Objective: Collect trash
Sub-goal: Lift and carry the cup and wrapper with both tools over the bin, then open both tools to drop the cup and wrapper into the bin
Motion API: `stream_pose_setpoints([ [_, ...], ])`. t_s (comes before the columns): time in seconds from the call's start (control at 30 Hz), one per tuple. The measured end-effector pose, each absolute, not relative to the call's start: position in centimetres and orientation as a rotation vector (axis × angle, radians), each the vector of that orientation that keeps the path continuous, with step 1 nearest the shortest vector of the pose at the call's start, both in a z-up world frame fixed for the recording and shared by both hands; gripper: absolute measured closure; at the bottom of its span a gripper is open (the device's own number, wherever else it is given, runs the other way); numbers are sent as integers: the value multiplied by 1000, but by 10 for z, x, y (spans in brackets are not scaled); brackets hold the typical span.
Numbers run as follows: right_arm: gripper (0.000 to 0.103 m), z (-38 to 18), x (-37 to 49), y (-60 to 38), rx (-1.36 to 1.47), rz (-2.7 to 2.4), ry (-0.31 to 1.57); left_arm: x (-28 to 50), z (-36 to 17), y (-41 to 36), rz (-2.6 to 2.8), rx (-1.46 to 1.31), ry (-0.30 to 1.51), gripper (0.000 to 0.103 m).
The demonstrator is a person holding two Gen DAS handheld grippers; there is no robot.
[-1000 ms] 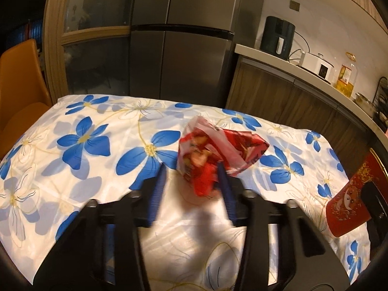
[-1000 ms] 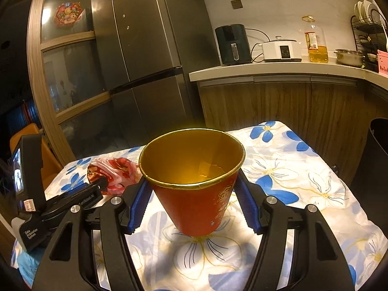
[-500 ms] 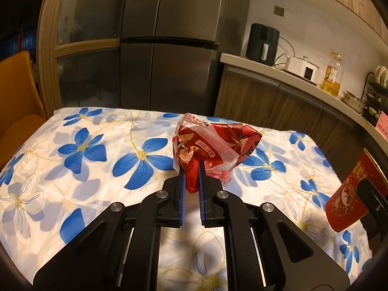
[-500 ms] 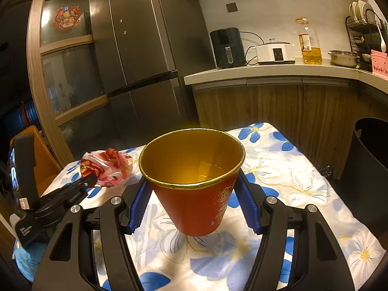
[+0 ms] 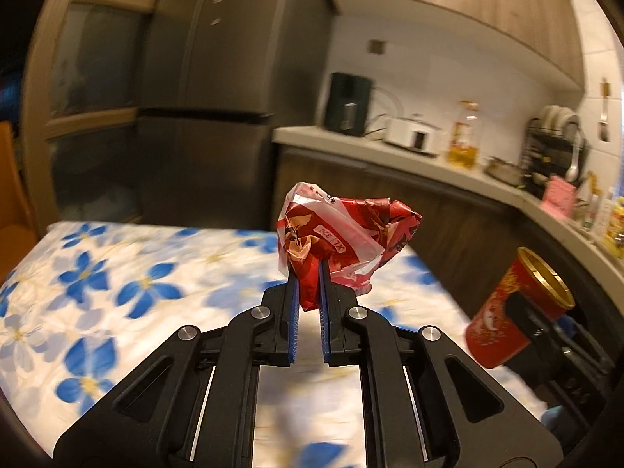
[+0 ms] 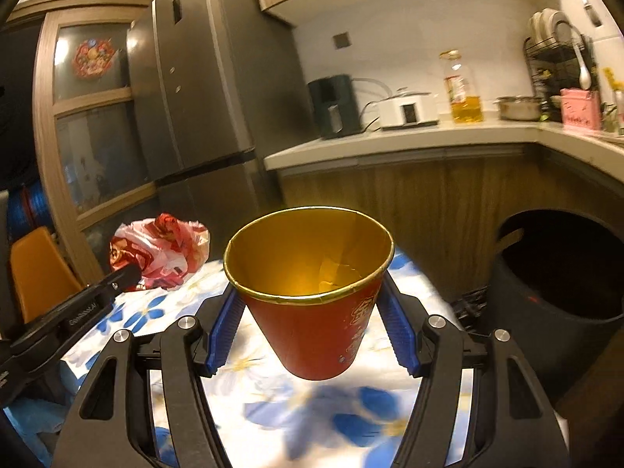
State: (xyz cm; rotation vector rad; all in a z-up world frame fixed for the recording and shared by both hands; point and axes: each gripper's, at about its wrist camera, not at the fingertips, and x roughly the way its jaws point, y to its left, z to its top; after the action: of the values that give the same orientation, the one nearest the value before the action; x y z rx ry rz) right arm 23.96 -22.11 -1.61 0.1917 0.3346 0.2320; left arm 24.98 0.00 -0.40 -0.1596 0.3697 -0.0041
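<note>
Lifted since 0.5 s ago: both items had come up off the table, and the views had tipped up w/ them.

L gripper (image 5: pixel 308 290) had its blue pads narrow, nearly together, pinching the lower tail of the crumpled red wrapper (image 5: pixel 343 238). Wrapper was held in the air above the floral tablecloth (image 5: pixel 117 292), its bulk fanned up and to the right of the pads, long axis roughly upright w/ a slight lean right. White label strip reading "XL" faced the left wrist cam.

R gripper (image 6: pixel 312 327) had its pads wider apart, clamped on both sides of the red paper cup (image 6: pixel 312 312). Cup was mouth-up, gold rim tilted a bit toward the cam, base clear of the cloth. Small scrap of something lay inside at the bottom; can't tell what. In the left wrist view the same cup appeared at the right edge, leaning left-to-right w/ its rim pointing up-right.

Wrapper hung left of the cup and a bit farther back, apart from it, over the table's left part.

Right of the table, just past its right edge, stood a dark round bin (image 6: pixel 561 273), mouth open and facing up. Gap between table edge and bin looked narrow.

Farther back: wood-front counter (image 6: pixel 429 144) w/ a dark appliance, white cooker, oil bottle, and a steel fridge (image 6: pixel 210 89) behind the table's far edge.
</note>
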Motion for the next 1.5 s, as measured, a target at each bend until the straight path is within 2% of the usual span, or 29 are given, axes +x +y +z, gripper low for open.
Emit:
stream_pose_setpoints([
  [0.23,38,-1,229,-297,197,83,278,254,14,-91,-179,-138,341,95],
  [0.63,38,3,224,-409,228,-120,235,282,5,-223,-375,-114,372,95],
  [1.3,33,-15,250,-446,248,-113,271,310,-28,-276,-455,-111,462,92],
  [1.4,30,-18,253,-449,257,-110,285,311,-34,-279,-465,-98,479,88],
  [1.5,26,-20,254,-451,261,-122,290,313,-37,-278,-464,-102,485,77],
])
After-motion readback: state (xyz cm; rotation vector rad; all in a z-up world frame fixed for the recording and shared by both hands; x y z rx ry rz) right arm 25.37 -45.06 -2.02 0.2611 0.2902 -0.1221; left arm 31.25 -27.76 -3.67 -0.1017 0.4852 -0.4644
